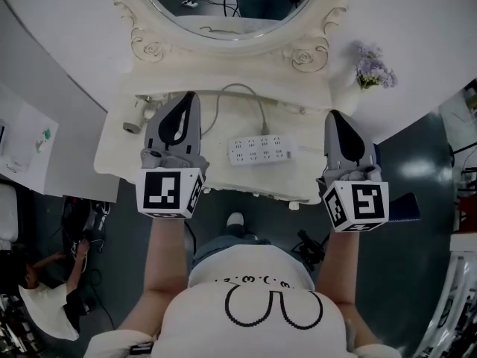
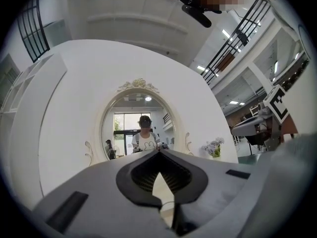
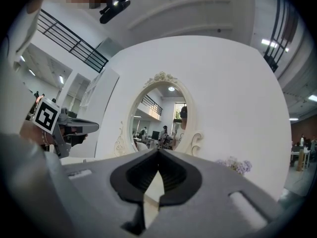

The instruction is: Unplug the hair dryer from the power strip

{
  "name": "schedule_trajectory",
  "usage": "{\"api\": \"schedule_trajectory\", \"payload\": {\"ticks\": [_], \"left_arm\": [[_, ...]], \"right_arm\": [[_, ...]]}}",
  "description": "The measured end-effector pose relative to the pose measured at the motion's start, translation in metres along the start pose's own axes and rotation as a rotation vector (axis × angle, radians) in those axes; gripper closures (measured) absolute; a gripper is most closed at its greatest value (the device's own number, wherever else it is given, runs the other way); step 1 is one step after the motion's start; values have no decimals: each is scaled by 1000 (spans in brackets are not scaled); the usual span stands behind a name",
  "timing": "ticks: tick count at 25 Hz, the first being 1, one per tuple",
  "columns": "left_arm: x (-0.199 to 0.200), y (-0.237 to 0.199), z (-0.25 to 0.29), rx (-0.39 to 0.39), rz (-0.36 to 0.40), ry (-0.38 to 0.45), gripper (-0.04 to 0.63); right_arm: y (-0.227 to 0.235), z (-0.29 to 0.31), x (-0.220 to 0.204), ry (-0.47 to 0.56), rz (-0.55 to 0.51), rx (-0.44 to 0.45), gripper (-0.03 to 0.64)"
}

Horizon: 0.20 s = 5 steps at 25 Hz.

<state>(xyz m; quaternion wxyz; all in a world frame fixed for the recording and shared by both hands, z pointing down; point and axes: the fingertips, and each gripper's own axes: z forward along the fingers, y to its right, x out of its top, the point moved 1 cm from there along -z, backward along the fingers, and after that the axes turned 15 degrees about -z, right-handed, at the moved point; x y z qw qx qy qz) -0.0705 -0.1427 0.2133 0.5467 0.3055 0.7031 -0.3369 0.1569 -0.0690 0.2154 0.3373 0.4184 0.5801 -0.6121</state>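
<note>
Both sets of jaws are together with nothing in them. Left gripper (image 1: 191,97) sits left of centre and right gripper (image 1: 334,115) right of centre, flanking the power strip (image 1: 258,151) and aimed at the mirror (image 1: 223,6). Looks like a neutral hover. The strip's long axis runs left-right at mid-frame. Hair dryer (image 1: 137,115) lies upper left on the table (image 1: 119,155), half hidden behind the left gripper, grey end toward lower left. A cord (image 1: 240,88) arcs to the strip's top edge. Can't tell whether a plug is seated.
</note>
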Motion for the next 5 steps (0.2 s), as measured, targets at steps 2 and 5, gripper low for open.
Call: {"api": "schedule_trajectory", "payload": {"ticks": [2, 5], "left_arm": [[4, 2, 1, -5, 6, 13, 598], [9, 5, -1, -12, 13, 22, 597]], "right_arm": [[1, -2, 4, 11, -4, -2, 617], [2, -5, 7, 21, -3, -4, 617]]}}
